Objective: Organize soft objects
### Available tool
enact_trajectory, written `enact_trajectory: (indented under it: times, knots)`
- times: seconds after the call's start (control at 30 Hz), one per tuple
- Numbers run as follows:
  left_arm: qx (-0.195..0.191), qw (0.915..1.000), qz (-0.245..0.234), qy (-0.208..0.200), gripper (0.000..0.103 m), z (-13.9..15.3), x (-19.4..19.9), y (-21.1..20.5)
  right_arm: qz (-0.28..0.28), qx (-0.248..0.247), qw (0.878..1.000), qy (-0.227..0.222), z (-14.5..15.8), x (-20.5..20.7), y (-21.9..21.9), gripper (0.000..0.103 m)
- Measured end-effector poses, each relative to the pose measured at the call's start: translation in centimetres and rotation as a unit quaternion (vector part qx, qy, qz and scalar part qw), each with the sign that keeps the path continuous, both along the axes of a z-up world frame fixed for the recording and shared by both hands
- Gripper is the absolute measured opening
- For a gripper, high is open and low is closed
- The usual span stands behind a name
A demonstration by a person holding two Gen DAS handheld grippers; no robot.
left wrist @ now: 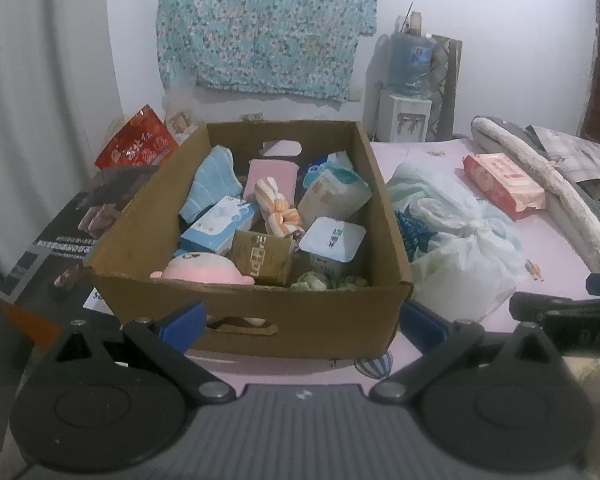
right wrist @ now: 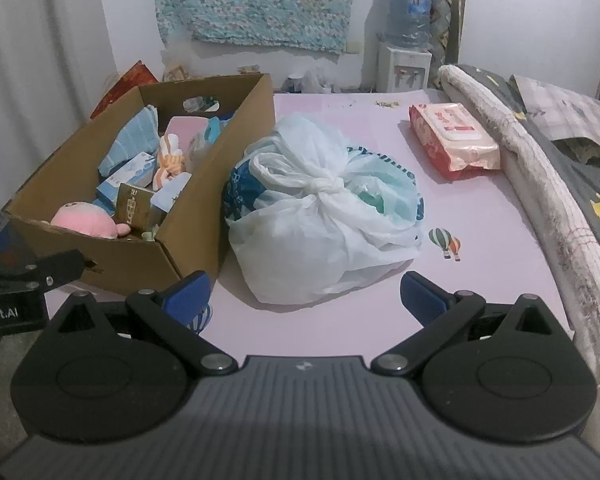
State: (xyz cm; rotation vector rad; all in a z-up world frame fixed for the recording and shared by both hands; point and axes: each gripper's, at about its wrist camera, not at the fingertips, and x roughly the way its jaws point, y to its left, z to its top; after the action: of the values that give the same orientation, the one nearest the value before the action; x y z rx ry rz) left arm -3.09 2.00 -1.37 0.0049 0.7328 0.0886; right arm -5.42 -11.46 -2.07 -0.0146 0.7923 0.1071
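We see our left gripper spread wide before the corrugated cardboard box of plush and packets at the pink sheet's left edge, right gripper likewise agape facing the knotted, crinkly plastic bag mid-sheet, glossy wet-wipes pack toward the far right edge

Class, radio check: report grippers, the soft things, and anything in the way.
Left gripper open, empty, facing cardboard box. Right gripper open, empty, facing tied plastic bag. Wipes pack still out on the bed. Nothing blocking.
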Motion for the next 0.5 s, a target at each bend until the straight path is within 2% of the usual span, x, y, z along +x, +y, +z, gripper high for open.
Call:
enact_trajectory:
  times: [0.5]
  knots:
    - [0.003, 0.9997, 0.006, 0.023, 0.103, -0.75, 0.79, 0.27, 0.003, -0.006, 1.000, 0.014, -0.73, 0.72, 0.55, 0.102]
